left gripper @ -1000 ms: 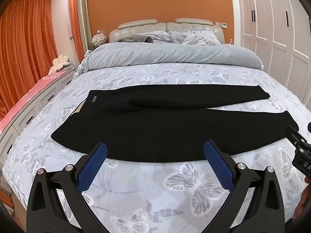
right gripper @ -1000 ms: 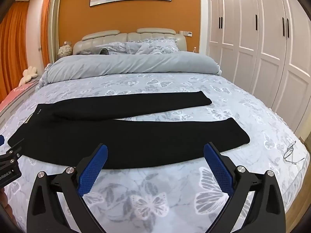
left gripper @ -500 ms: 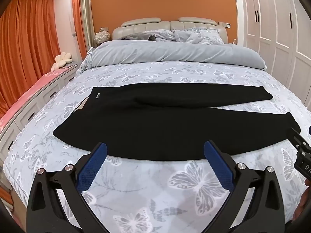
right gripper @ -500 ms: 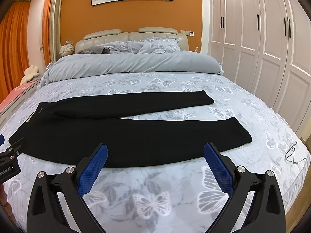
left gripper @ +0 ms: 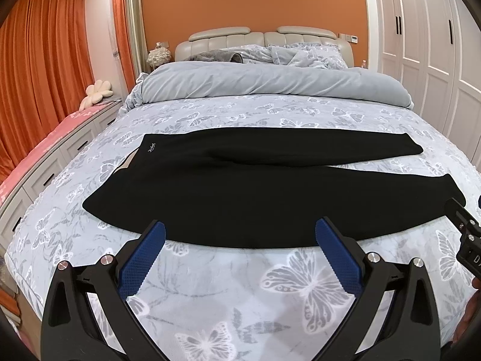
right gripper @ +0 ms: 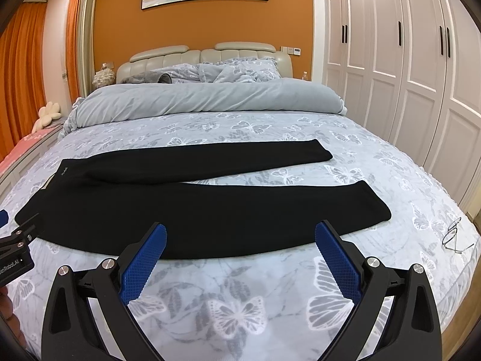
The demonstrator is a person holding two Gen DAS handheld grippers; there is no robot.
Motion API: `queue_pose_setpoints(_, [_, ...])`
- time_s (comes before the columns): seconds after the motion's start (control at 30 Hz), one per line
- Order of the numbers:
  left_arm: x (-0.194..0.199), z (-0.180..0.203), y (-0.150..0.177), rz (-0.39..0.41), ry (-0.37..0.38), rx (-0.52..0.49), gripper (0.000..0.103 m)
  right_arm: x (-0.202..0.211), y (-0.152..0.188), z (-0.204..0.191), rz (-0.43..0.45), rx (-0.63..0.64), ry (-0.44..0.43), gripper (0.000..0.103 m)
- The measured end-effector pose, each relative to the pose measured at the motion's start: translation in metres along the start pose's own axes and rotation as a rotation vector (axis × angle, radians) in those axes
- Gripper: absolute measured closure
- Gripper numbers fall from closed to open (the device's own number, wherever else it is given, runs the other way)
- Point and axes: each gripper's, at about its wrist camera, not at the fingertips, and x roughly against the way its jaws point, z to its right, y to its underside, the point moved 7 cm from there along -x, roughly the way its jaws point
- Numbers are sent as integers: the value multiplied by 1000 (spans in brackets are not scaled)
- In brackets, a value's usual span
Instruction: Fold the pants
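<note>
Black pants lie flat across the bed, waistband to the left, both legs stretched to the right and slightly apart; they also show in the right wrist view. My left gripper is open and empty, hovering just in front of the near edge of the pants at the hip and thigh part. My right gripper is open and empty, in front of the near leg. Each gripper's body shows at the edge of the other's view.
The bed has a grey butterfly cover, with a rolled grey duvet and pillows behind the pants. Glasses lie near the bed's right edge. White wardrobes stand right; a drawer unit and orange curtains stand left.
Both grippers have drawn back and risen a little, so the pants sit slightly farther away and higher in both views. Jaws stay open; the pants have not moved.
</note>
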Motion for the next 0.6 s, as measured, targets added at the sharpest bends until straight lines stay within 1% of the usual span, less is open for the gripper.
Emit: queue_pose_setpoints(0.6, [-1,0,1,0,1,-1,5,-1,2,-3,-3,2,-6,6])
